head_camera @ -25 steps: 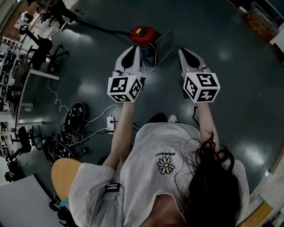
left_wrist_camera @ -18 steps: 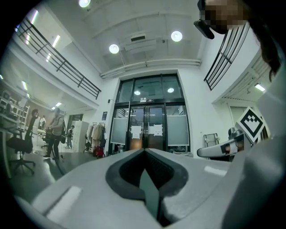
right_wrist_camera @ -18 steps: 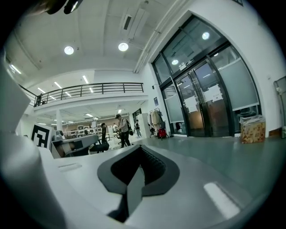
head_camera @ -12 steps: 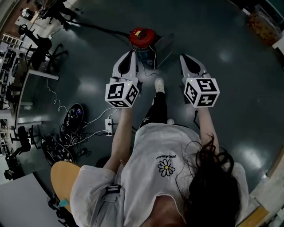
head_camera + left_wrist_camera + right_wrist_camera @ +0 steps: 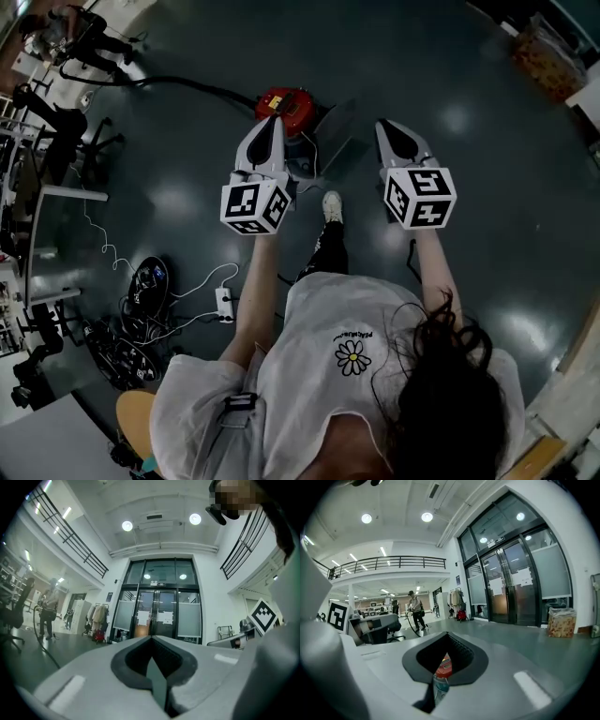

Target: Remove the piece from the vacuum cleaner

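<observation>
Your left tool [image 5: 272, 122] is clenched, its jaws pressed together on nothing, with only a thin slit between them. Your right tool [image 5: 387, 129] is clenched and empty too, and a sliver of red shows through its slit. Both hang above the floor [image 5: 487, 187], well apart from each other. The red vacuum cleaner [image 5: 286, 101] stands on the floor at 12 o'clock of the left tool's tip and at 10 o'clock of the right one. Its black hose [image 5: 178, 82] runs off toward 10 o'clock. Your white shoe [image 5: 331, 206] is at 6 o'clock of the vacuum cleaner, between the two tools.
</observation>
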The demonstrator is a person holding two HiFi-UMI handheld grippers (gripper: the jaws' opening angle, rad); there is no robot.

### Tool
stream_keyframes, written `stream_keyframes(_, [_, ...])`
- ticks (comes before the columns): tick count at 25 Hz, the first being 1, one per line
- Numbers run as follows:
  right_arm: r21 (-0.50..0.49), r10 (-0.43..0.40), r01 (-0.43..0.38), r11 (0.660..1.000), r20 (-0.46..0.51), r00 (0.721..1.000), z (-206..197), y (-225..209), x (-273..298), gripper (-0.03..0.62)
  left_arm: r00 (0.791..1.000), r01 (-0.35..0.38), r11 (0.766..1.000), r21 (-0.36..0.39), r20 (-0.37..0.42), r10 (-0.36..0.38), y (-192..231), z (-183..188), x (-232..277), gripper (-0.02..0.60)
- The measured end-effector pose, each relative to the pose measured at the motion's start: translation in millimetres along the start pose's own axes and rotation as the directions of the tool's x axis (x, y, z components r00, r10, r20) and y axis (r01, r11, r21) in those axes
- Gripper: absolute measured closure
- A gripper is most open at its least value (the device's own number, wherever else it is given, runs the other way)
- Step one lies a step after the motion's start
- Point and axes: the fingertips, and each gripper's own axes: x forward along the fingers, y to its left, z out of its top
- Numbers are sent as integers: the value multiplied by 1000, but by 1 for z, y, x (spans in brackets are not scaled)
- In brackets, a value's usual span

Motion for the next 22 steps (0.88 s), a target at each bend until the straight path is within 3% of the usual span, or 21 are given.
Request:
stream_keyframes(8, [28,-35,38,999,-87,996,21,-58,153,568,992,-41,998,-39,-122,36,101,-46,133,581])
stream_keyframes(13, [70,-38,50,996,-171,985,-1,-81,232,568,972,-36,999,-23,-233,30,145,-90,192,581])
stream_keyframes(17, [75,-12,33,997,-256,967,-53,-99,288,568,947,-23,1000,-10,-320,19,166,-156,224,581])
stream_keyframes(22, [90,-12,50,995,-380,925,-161,-131,349,568,895,1,1000,24,-446,10,190,-284,252,581])
